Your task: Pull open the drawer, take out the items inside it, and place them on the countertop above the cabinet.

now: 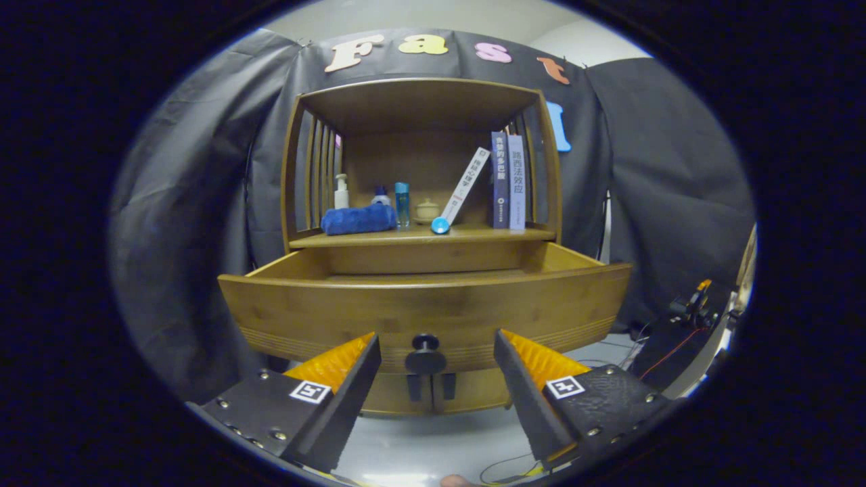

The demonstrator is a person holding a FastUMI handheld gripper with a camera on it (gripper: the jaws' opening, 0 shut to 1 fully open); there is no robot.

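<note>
The wooden cabinet (419, 169) stands square ahead, and its wide bamboo-coloured drawer (419, 311) is pulled well out toward the camera, its curved front panel facing the fingers. From this low angle the drawer's inside floor is hidden behind that front panel, so what lies in it cannot be told.

Sweeping the countertop (473, 235) above the drawer from the left: a white pump bottle (342, 191) stands against the slatted side, then a folded blue towel (358, 219) lies along the front edge with a small blue-capped bottle (381, 196) just behind it. Next comes a slim clear blue bottle (402, 203), upright, then a little cream lidded jar (427, 210). A round blue disc (440, 226) sits at the front edge, at the foot of a thin white book (467, 184) that leans rightward. Further right, a dark blue book (500, 179) and a pale lilac book (517, 181) stand upright, touching, against the right-hand slats.

Down low, the gripper (436, 368) hangs just in front of the drawer with its fingers spread wide and holding nothing. The small round black knob (425, 353) on the drawer front sits between the two fingertips, touching neither. Off to the right, beyond the cabinet, some dark equipment with a red wire (670, 352) rests near the floor.
</note>
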